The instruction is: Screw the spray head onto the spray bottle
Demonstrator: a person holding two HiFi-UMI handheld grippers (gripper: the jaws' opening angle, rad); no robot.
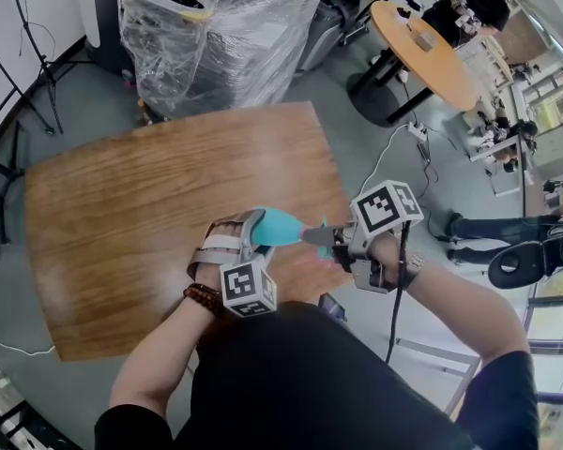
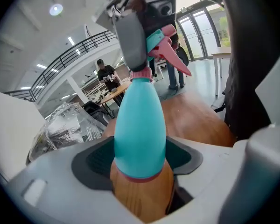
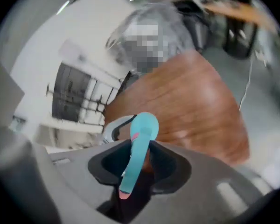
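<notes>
Above the near edge of the wooden table [image 1: 150, 204] I hold a teal spray bottle [image 1: 280, 227] level, its neck toward the right. My left gripper [image 1: 263, 225] is shut on the bottle's body [image 2: 139, 125], its pads [image 2: 95, 160] pressed on both sides. The teal spray head with a pink trigger [image 2: 164, 45] sits on the bottle's neck at a pink collar [image 2: 141, 74]. My right gripper [image 1: 328, 242] is shut on the spray head [image 3: 136, 153]. In the right gripper view the bottle [image 3: 145, 124] shows end-on beyond the head. How far the thread is engaged is hidden.
A bulky thing wrapped in clear plastic [image 1: 216, 36] stands behind the table. A round orange table [image 1: 422, 40] with people beside it is at the back right. A white cable and power strip [image 1: 415, 131] lie on the grey floor to the right.
</notes>
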